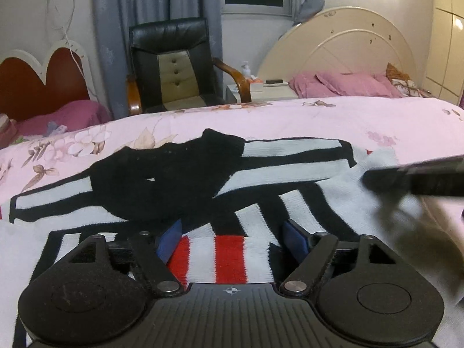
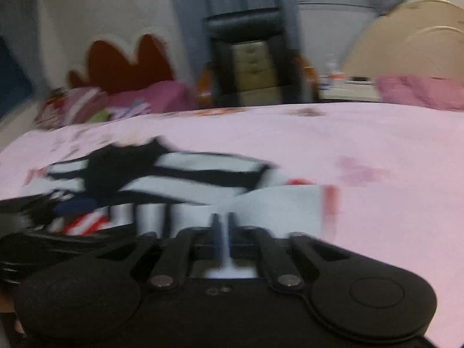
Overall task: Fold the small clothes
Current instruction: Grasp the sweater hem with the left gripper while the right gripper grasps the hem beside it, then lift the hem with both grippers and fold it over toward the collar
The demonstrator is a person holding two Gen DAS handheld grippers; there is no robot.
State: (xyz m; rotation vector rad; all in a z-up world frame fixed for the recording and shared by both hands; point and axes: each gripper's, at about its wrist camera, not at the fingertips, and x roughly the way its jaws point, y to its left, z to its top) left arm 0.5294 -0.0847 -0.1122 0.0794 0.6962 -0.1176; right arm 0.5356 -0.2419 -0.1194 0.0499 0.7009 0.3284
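Note:
A small knit sweater (image 1: 290,171), white with black stripes, a black patch and a red-and-white striped hem (image 1: 220,258), lies spread on the pink bed. My left gripper (image 1: 232,237) is open, its blue pads resting on the hem, one on each side of it. My right gripper (image 2: 222,226) is shut on a fold of the sweater's white sleeve (image 2: 278,206); that view is motion-blurred. The right gripper also shows as a dark blur at the right edge of the left wrist view (image 1: 414,179).
The pink floral bedsheet (image 1: 319,121) extends far and right of the sweater. Beyond the bed stand a black office chair (image 1: 171,63), a nightstand (image 1: 261,90), pink pillows (image 1: 348,84) against a cream headboard, and a red headboard (image 1: 37,81) at left.

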